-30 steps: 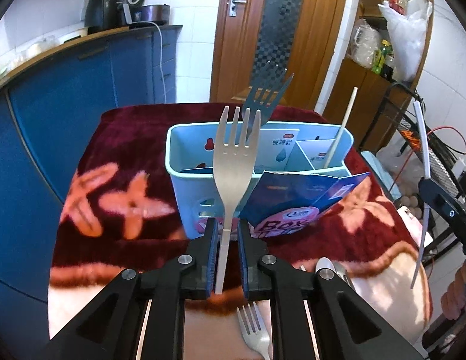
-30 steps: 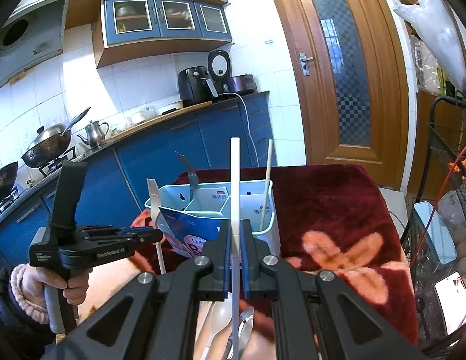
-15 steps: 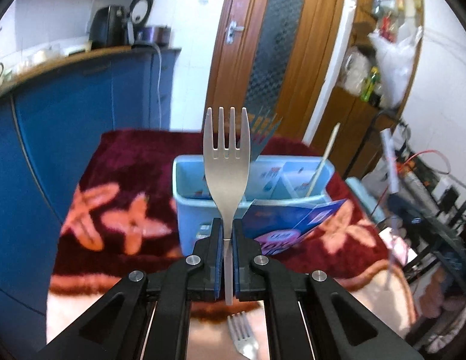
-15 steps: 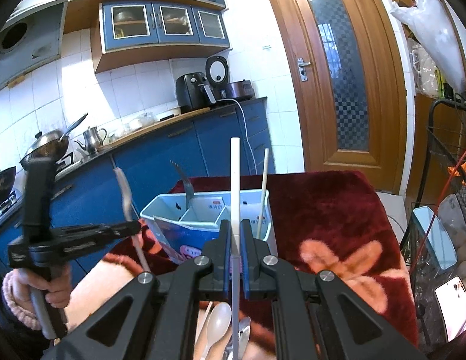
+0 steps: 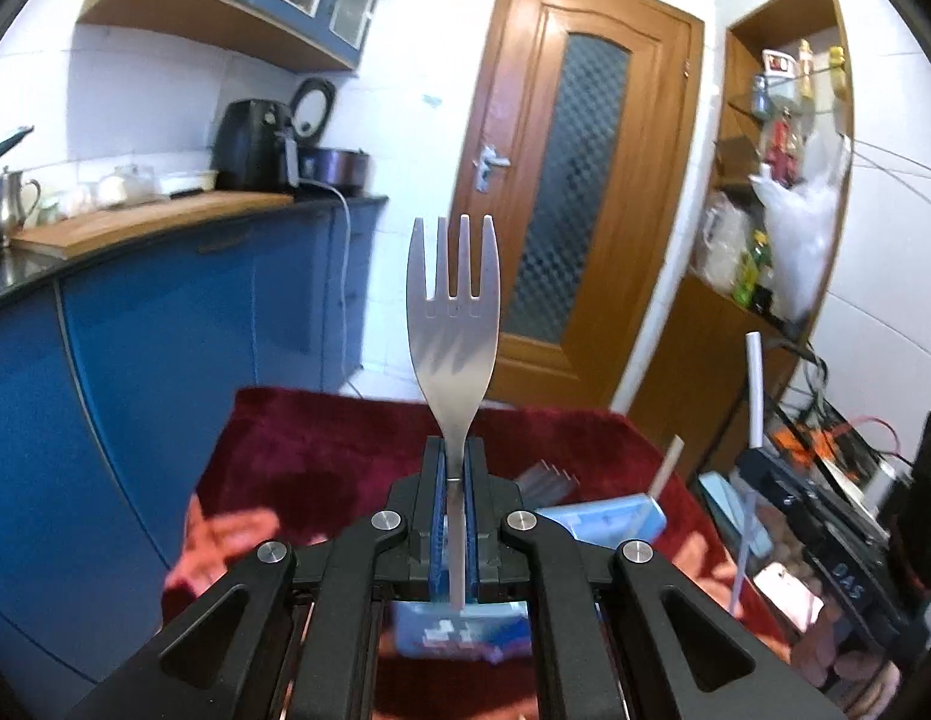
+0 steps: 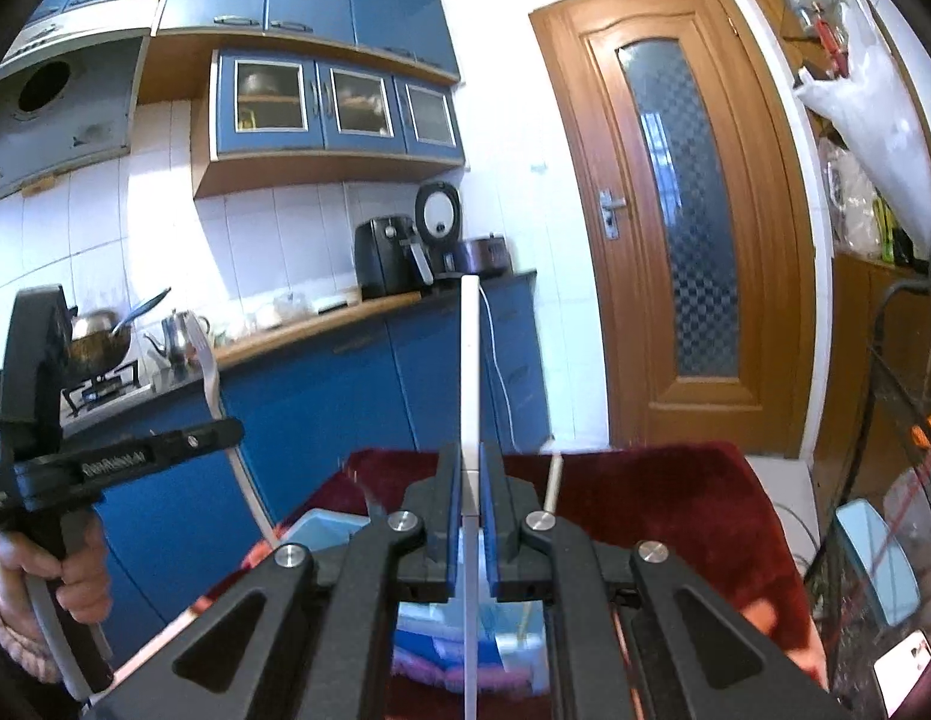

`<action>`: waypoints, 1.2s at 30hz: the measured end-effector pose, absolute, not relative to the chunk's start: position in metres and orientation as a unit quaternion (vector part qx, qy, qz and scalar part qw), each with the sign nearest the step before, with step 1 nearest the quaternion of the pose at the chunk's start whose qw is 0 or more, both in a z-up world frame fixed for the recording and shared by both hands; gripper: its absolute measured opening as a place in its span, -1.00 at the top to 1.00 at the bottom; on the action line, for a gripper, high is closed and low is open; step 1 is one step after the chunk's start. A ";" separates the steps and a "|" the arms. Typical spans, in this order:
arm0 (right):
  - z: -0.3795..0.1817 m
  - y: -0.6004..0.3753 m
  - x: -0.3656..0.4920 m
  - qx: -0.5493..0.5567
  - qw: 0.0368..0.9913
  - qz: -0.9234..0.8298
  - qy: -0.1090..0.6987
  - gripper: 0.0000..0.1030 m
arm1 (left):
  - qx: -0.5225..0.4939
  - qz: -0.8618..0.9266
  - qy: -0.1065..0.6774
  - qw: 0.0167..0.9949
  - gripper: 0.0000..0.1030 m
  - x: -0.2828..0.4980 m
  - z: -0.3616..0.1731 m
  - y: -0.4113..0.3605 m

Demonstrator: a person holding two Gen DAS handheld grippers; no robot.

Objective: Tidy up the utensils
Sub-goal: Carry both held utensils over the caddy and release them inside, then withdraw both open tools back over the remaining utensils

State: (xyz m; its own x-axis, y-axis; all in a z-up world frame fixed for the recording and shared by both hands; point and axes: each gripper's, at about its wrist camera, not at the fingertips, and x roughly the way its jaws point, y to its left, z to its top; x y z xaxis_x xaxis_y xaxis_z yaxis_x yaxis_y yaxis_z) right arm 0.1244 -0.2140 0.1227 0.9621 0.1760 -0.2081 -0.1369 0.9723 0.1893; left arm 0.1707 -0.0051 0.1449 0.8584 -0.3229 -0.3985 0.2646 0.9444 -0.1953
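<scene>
My left gripper (image 5: pixel 455 462) is shut on a silver fork (image 5: pixel 454 312), held upright with tines up. Below it lies the light blue utensil caddy (image 5: pixel 609 519), mostly hidden by the gripper body, with a fork and a white chopstick (image 5: pixel 666 468) standing in it. My right gripper (image 6: pixel 470 474) is shut on a white chopstick (image 6: pixel 469 372), held upright. The caddy (image 6: pixel 321 531) shows beneath it, partly hidden, with a chopstick (image 6: pixel 552 483) in it. The left gripper (image 6: pixel 123 456) with its fork appears at left in the right wrist view.
A dark red flowered cloth (image 5: pixel 321 450) covers the table. Blue kitchen cabinets (image 5: pixel 165 360) stand at left, a wooden door (image 5: pixel 561 210) behind, and a wire rack (image 6: pixel 897 480) with clutter at right. The right gripper with its chopstick (image 5: pixel 756 384) shows at right in the left wrist view.
Both grippers have risen and tilted up; the caddy has dropped low in both views. The fork and chopstick stay gripped.
</scene>
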 end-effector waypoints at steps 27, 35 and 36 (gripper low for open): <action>0.072 -0.190 0.159 0.032 0.988 0.070 0.132 0.50 | -0.035 -0.169 0.268 0.948 0.22 0.191 0.070 -0.029; 0.087 -0.187 0.131 0.036 0.988 0.076 0.126 0.50 | -0.018 -0.172 0.268 0.948 0.15 0.163 0.078 -0.027; 0.089 -0.186 0.127 0.035 0.988 0.076 0.127 0.50 | -0.017 -0.172 0.269 0.948 0.15 0.158 0.080 -0.027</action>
